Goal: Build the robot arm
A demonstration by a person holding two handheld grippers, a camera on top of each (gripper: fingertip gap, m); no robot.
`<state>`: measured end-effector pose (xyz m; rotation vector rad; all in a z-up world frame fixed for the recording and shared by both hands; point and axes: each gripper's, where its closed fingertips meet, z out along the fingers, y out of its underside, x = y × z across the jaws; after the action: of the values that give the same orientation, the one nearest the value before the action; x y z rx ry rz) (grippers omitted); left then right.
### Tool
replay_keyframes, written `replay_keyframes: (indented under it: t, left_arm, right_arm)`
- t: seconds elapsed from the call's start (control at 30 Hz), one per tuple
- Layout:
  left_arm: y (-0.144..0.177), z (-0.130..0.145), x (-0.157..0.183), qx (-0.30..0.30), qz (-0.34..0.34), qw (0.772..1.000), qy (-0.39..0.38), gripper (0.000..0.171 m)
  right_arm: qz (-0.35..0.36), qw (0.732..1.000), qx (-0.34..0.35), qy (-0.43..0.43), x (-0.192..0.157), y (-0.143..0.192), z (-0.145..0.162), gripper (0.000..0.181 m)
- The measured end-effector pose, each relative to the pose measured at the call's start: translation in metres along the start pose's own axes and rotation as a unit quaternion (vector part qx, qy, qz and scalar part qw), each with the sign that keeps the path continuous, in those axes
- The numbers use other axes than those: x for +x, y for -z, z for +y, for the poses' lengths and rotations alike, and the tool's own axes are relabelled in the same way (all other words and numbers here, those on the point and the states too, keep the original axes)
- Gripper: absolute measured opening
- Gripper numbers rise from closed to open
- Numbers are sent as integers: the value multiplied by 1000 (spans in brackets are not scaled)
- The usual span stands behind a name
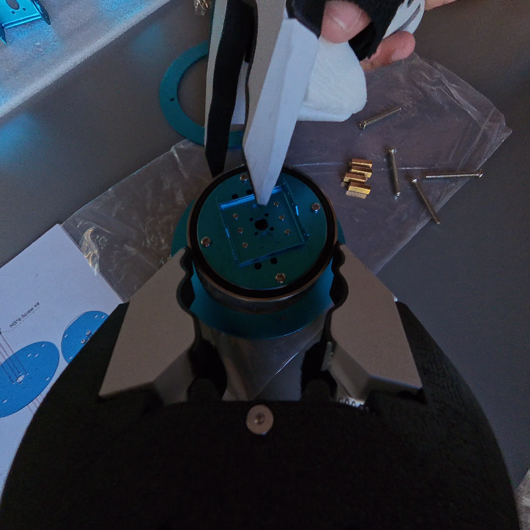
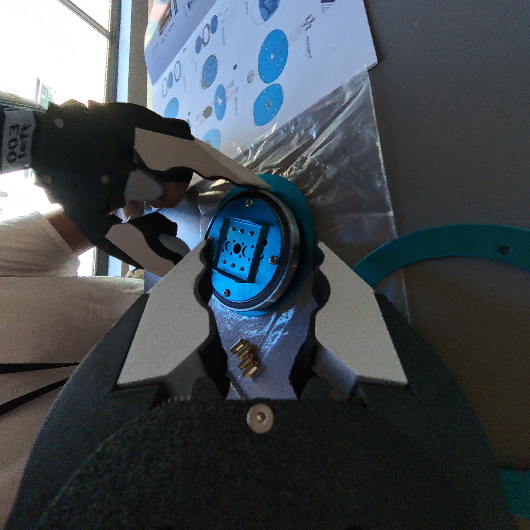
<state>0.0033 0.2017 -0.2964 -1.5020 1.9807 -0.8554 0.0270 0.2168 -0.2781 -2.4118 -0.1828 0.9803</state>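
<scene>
A round blue turntable assembly (image 1: 218, 229) with a dark outer ring sits on a teal base plate (image 1: 258, 324). A square blue bracket (image 1: 266, 238) with several holes lies on top of it. My left gripper (image 1: 262, 251) is shut on the assembly and clamps its ring from both sides. In the right wrist view its upper finger (image 2: 200, 160) rests on the ring. My right gripper (image 1: 237, 187) comes down from above, open. One white fingertip (image 1: 262, 198) touches the bracket's floor and the other finger stands outside the ring. In its own view the right gripper (image 2: 262, 245) straddles the assembly (image 2: 258, 275).
Brass standoffs (image 1: 357, 177) and several long screws (image 1: 394, 175) lie on a clear plastic bag (image 1: 430, 94) to the right. A loose teal ring (image 1: 177, 114) lies beyond the assembly. A printed sheet (image 1: 37, 301) lies at the left. A white pad (image 1: 332, 91) sits under a person's hand. My hands' fingertips stand some 4 centimeters from each other.
</scene>
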Motion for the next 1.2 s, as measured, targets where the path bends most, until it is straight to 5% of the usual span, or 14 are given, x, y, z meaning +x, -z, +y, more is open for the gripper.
replay_keyframes:
  t: [0.33, 0.5, 0.53, 0.57, 0.6, 0.67, 0.73, 0.83, 1.0, 1.2]
  left_arm:
    - [7, -7, 7, 38, -62, 995, -67, 97]
    - [6, -7, 12, 35, -51, 996, -64, 96]
    - [6, -7, 12, 39, -50, 996, -61, 96]
    - [6, -7, 11, 38, -55, 996, -63, 96]
    - [5, -8, 11, 39, -57, 995, -65, 95]
    - [5, -8, 11, 36, -54, 996, -63, 95]
    - [5, -7, 11, 33, -50, 996, -59, 94]
    - [7, -8, 12, 38, -62, 994, -75, 94]
    - [14, -19, 18, 48, -133, 971, -193, 93]
    - [16, -24, 23, 53, -156, 954, -251, 93]
  right_arm:
    - [-105, 991, 56, -60, -21, 27, -13, 37]
    - [-120, 990, 44, -67, -23, 20, -8, 52]
    - [-164, 984, 42, -53, -39, 22, -8, 18]
    - [-247, 967, 42, -51, -65, 26, -10, 11]
    - [-273, 959, 23, -72, -76, 24, -9, 15]
    - [-197, 979, -30, -49, -66, 9, 3, 32]
    - [-148, 989, -6, -23, -53, 15, -5, 28]
    - [-25, 1000, -19, 3, -10, 22, 2, 55]
    - [-54, 996, -42, 52, -15, 10, 12, 78]
    - [-183, 976, -81, 88, -39, -1, 17, 58]
